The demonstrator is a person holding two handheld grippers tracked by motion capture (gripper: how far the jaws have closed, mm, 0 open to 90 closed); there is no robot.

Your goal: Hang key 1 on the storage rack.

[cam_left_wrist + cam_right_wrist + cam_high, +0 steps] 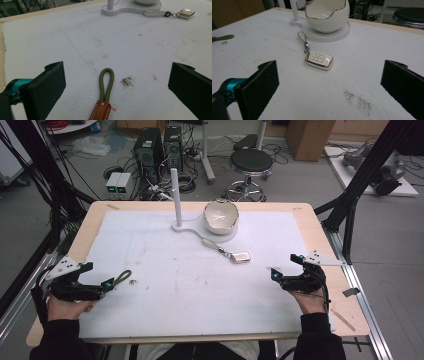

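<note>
Left gripper view, green loop strap (106, 83), unreadable stamp on brown tab (100, 111)

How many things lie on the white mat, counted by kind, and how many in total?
Key fob with strap: 1
Green cord loop with brown leather tab: 1
White bowl: 1
White stand with upright post: 1
Total: 4

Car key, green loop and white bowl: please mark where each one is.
car key (319, 60), right gripper view, on its button face.
green loop (106, 83), left gripper view, on the cord.
white bowl (220, 214), high view, on its inner wall.
</note>
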